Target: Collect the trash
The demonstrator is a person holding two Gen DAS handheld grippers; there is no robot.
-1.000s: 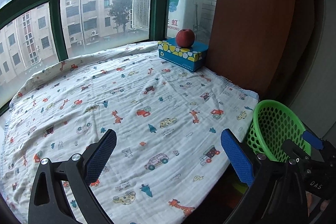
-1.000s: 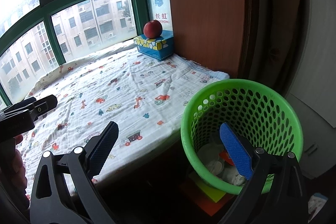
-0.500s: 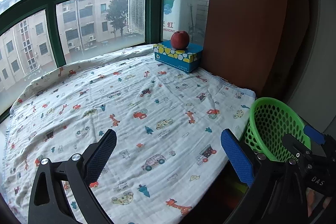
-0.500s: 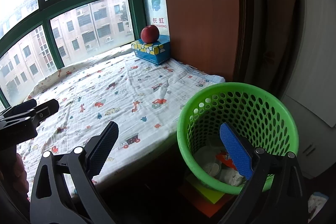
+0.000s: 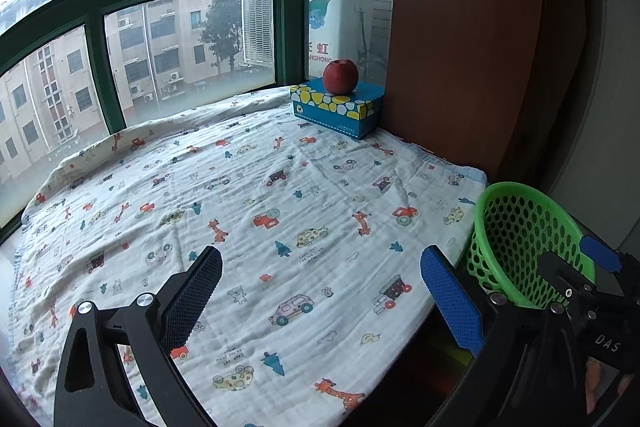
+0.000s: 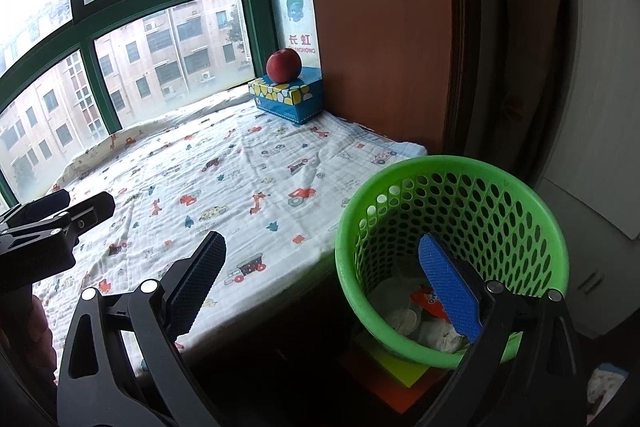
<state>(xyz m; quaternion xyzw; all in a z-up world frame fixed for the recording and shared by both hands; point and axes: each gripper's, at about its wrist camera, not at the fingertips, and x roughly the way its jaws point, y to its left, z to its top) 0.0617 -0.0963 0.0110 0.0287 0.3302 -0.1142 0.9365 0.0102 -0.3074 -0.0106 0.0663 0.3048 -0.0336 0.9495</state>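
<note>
A green perforated waste basket (image 6: 452, 211) stands on the floor at the right edge of the window seat; it also shows in the left wrist view (image 5: 524, 243). Crumpled white paper and a red-orange wrapper (image 6: 416, 315) lie inside it. My right gripper (image 6: 320, 279) is open and empty, held above the seat's front edge with its right finger over the basket's mouth. My left gripper (image 5: 320, 287) is open and empty above the patterned sheet (image 5: 256, 211). I see no loose trash on the sheet.
A red apple (image 5: 340, 76) sits on a blue tissue box (image 5: 338, 111) at the sheet's far right corner, against a brown wooden panel (image 5: 460, 47). Green-framed windows (image 5: 92, 67) run behind. Yellow and orange papers (image 6: 400, 375) lie under the basket.
Both grippers have drawn back and up a little from the seat; the scene looks smaller and lower in both views. Both stay open and empty.
</note>
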